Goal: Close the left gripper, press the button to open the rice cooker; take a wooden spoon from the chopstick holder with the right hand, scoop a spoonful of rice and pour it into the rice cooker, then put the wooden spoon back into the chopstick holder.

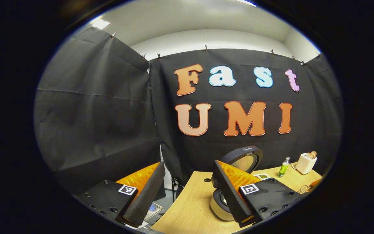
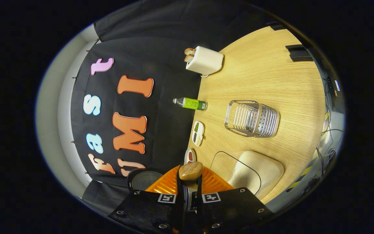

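Scooping step in hand, judging by the layout; rice cooker (image 1: 235, 182) already open on the desk (image 1: 190, 208), lid raised; left gripper (image 1: 187, 198) idle above the desk edge, fingers spread wide, holding nothing; right gripper (image 2: 190, 195) rolled sideways, fingers clamped on the wooden spoon (image 2: 191, 171), bowl seemingly free of rice; chopstick holder (image 2: 252, 118) well apart; rice container (image 2: 248, 172) just beside the spoon; next: dip into the rice, keep level, carry to the cooker
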